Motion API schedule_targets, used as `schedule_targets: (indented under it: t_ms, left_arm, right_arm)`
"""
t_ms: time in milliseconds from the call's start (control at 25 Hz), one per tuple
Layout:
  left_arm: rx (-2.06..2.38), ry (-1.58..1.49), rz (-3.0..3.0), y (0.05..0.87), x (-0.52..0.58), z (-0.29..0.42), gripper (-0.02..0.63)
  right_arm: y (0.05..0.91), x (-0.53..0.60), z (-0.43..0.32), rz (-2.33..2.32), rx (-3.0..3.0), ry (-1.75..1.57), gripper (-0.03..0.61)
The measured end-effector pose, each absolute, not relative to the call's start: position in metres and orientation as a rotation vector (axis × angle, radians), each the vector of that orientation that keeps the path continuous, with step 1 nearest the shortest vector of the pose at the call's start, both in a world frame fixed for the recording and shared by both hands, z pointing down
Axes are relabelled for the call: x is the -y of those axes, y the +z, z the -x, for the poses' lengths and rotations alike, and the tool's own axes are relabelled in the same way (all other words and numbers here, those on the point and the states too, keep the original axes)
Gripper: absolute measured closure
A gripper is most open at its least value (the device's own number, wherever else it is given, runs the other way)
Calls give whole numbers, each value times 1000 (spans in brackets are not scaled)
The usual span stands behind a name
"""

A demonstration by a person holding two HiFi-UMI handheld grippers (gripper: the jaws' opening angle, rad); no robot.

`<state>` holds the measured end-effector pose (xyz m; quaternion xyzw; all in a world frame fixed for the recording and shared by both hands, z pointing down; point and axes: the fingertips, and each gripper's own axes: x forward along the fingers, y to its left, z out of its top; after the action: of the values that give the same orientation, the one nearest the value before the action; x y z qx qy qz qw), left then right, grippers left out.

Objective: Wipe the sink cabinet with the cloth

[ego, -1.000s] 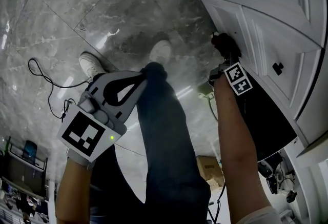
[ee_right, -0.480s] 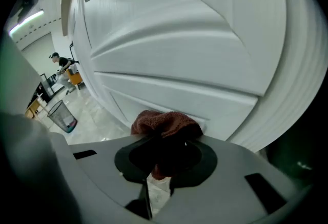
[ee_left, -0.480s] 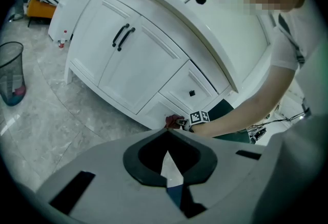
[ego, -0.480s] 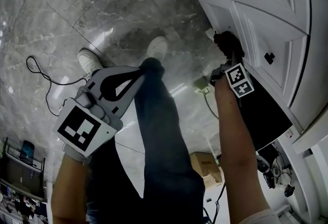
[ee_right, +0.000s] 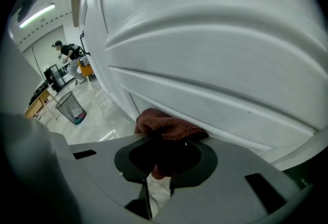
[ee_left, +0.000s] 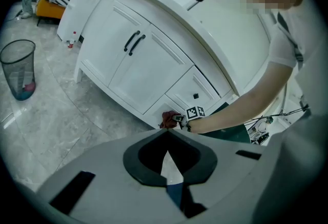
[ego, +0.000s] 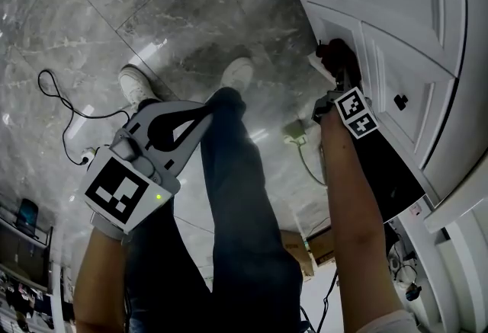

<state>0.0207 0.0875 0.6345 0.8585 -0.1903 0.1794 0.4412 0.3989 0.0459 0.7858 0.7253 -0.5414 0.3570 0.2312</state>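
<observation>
Right gripper view: the right gripper (ee_right: 166, 141) is clamped on the reddish-brown cloth (ee_right: 166, 123). The bunched cloth is pressed against a white panel of the sink cabinet (ee_right: 215, 64), low down near its bottom rail.
Head view: the cloth sits at about 1 o'clock in the frame, right on the cabinet front. A small dark knob (ego: 399, 102) is at roughly 4 o'clock from it.
Left gripper (ego: 206, 110): jaws together with nothing in them. It hangs by the person's leg at about 9 o'clock, well apart from the cabinet, so it's no help if something slips.
Risk, scratching: only a small wad of cloth pokes out past the jaws. Lean in harder or tip the angle and I reckon the hard tips hit the paint instead of the fabric.
Risk, losing the cloth: the panel has raised moulding ridges. Dragging across them could tug the cloth out of the grip or fold it under.
Risk, missed spots: with the cloth balled up this tight, the grooves probably just get skipped.
Risk, footing: a black cable (ego: 57, 107) loops on the marble floor (ego: 152, 4) at 9 o'clock, and a green lead (ego: 303, 147) runs just beside the right arm. Shuffling along the cabinet could snag either.
</observation>
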Motion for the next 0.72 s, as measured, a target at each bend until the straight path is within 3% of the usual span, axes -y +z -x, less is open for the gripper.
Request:
schedule_targets:
  t_ms: [360, 720]
  left_arm:
    - [547, 415, -2096, 639, -82, -1, 604]
    - [555, 419, -2083, 644, -82, -1, 604]
  right_arm:
    - [792, 4, -340, -1847, 1661, 969, 511]
    - [803, -13, -369, -2015, 1455, 1092, 511]
